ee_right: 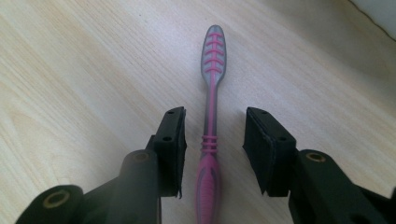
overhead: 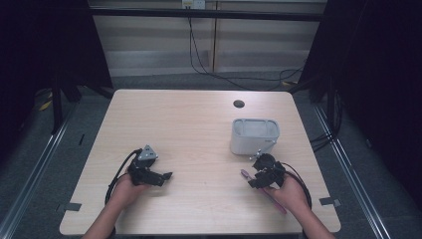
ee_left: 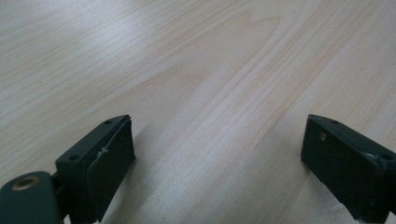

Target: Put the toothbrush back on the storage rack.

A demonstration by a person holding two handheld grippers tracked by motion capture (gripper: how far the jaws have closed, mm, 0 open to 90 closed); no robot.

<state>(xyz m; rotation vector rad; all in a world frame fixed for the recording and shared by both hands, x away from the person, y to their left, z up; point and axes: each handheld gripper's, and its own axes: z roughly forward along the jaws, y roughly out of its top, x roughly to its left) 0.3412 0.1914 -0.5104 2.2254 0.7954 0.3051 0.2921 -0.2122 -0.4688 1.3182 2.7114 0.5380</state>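
Observation:
A pink and grey toothbrush (ee_right: 211, 116) lies flat on the wooden table, its head pointing away from me in the right gripper view. My right gripper (ee_right: 215, 140) straddles its handle, one jaw on each side with a gap left to both pads, so it stands open. From above, the toothbrush (overhead: 246, 174) pokes out to the left of the right gripper (overhead: 259, 180) and trails under the hand. The left gripper (ee_left: 217, 149) rests low over bare wood with its jaws wide open and nothing between them; the high view places the left gripper (overhead: 164, 177) at the table's front left.
A white rectangular container (overhead: 255, 135) stands just behind the right gripper, open at the top. A small dark hole (overhead: 239, 103) sits in the tabletop farther back. Cables trail from both grippers toward the table's front edge.

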